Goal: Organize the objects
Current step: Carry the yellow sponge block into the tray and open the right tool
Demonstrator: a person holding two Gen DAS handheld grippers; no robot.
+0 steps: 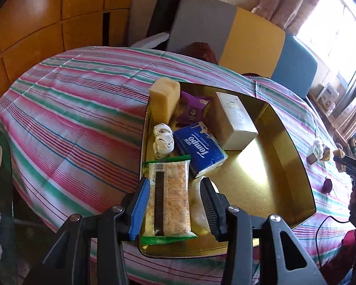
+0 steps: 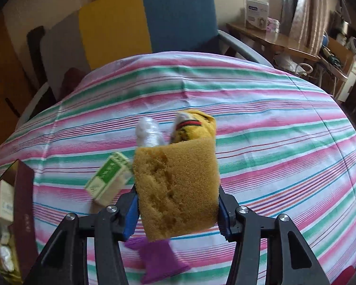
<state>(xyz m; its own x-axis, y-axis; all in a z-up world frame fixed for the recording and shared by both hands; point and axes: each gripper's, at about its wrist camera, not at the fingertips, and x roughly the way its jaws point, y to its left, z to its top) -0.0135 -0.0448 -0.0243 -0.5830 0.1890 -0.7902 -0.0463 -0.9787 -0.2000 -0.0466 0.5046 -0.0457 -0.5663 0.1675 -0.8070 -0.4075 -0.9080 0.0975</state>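
Two socks (image 2: 192,125) (half hidden), sponge (image 2: 178,190) blocking

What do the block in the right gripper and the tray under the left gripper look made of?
The sponge in the right gripper looks like soft, matte yellow-brown foam: open pores, pitted face. The tray looks like thin gold-toned metal, glossy: it mirrors window light.

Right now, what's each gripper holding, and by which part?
Left gripper: green-edged clear cracker packet, jaws around its near half but open. Right gripper: yellow-brown porous sponge, clamped across its side edges.
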